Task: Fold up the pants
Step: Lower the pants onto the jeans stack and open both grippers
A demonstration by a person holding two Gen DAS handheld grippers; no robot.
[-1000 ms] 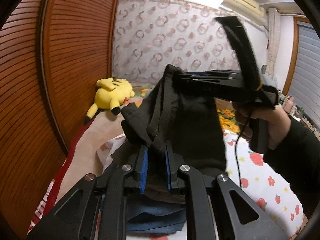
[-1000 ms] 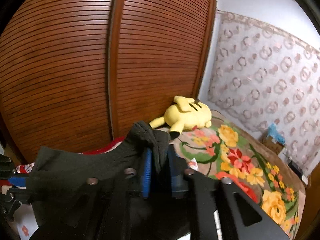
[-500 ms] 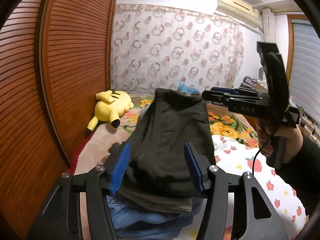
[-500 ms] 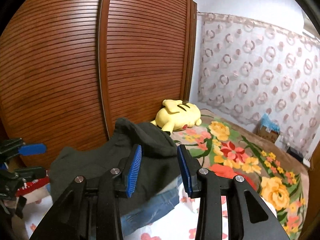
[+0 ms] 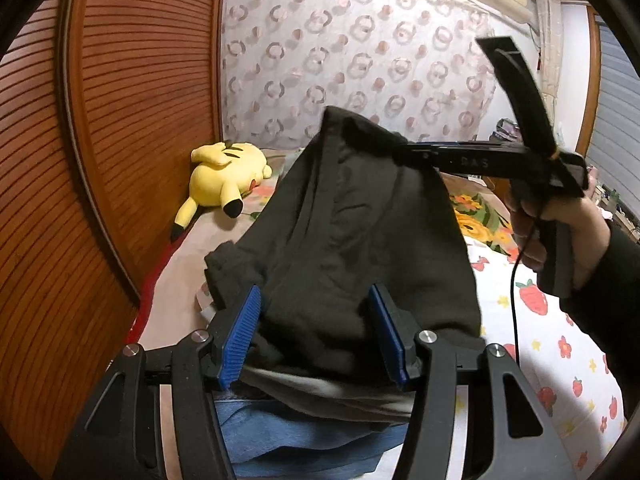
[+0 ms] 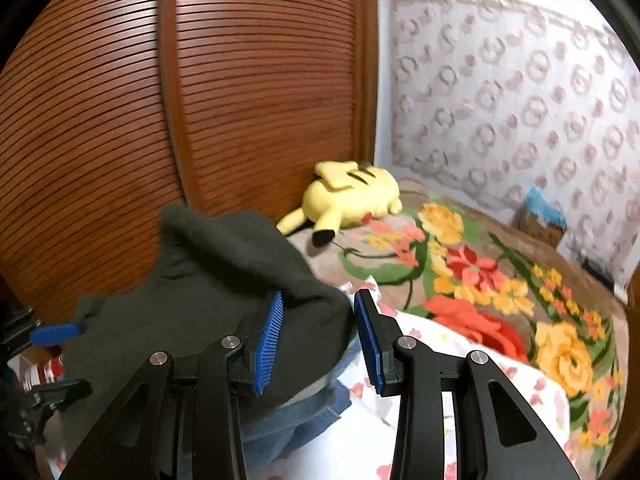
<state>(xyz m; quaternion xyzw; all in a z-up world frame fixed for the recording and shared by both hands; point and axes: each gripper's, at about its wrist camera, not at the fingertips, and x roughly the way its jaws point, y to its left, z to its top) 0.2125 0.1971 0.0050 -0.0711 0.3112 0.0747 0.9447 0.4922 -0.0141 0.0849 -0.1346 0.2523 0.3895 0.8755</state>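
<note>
The dark grey-black pants [image 5: 360, 248] lie folded on top of a pile of blue jeans [image 5: 304, 444] on the bed. My left gripper [image 5: 316, 336] is open, its blue pads on either side of the near edge of the pants. My right gripper [image 6: 318, 336] is open too, with a corner of the pants [image 6: 208, 292] between and left of its pads. In the left wrist view the right gripper [image 5: 408, 152] sits level with the far top corner of the pants, which still stands up.
A yellow plush toy [image 5: 224, 178] lies against the slatted wooden wardrobe [image 5: 100, 140]. A floral blanket [image 6: 480, 280] covers the far bed; a strawberry-print sheet [image 5: 560, 340] lies on the right. A patterned curtain [image 5: 360, 80] hangs behind.
Both grippers were shut on the pants a second ago and have opened, letting them drop onto the jeans pile. The right gripper has since swung slightly.
</note>
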